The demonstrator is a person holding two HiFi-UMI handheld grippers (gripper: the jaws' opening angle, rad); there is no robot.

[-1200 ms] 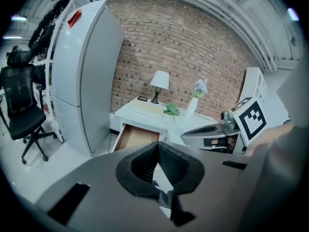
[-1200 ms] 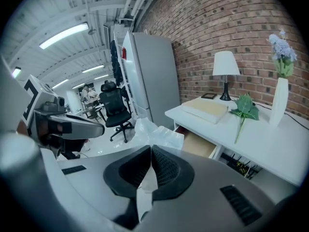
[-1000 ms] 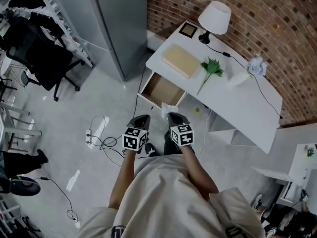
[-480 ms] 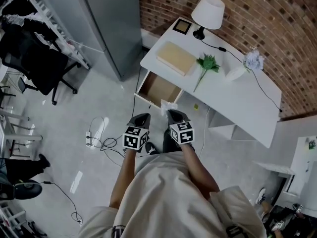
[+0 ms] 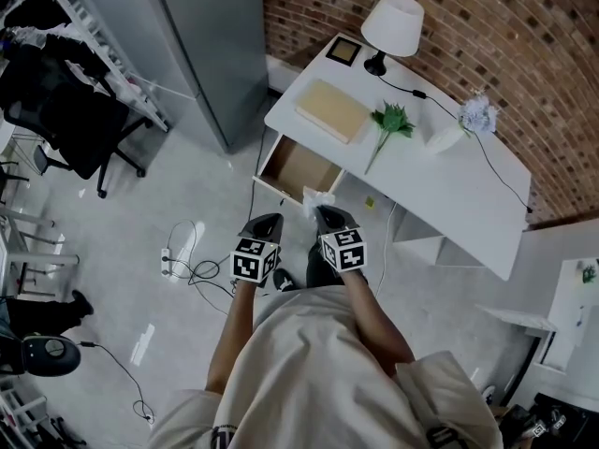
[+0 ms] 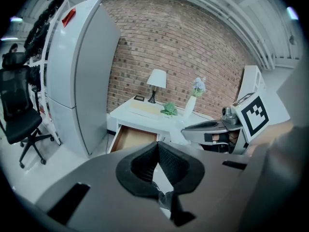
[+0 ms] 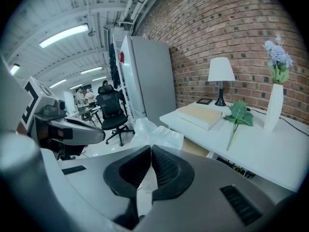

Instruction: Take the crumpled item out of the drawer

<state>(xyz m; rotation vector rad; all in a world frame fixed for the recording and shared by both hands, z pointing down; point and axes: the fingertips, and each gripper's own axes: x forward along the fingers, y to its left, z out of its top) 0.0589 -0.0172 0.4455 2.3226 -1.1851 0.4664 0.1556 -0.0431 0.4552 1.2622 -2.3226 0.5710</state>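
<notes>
Right tool (image 7: 150,150): jaws closed on a corner of the crumpled item (image 7: 151,133), a translucent white wad held in the air outside the drawer (image 5: 301,168), just in front of its open front edge; left tool (image 6: 157,145): jaws pressed together with nothing between them, level with the right tool and clear of the wad; drawer: pulled out from the white worktop (image 5: 449,187); on the worktop: a lamp (image 5: 393,24), a flat tan box (image 5: 334,110), a green sprig (image 5: 391,120), a white vase (image 5: 446,138).

Brick wall (image 5: 524,54) behind a white desk (image 5: 440,190) (lamp (image 5: 393,24) on it), grey floor (image 5: 178,185).
</notes>
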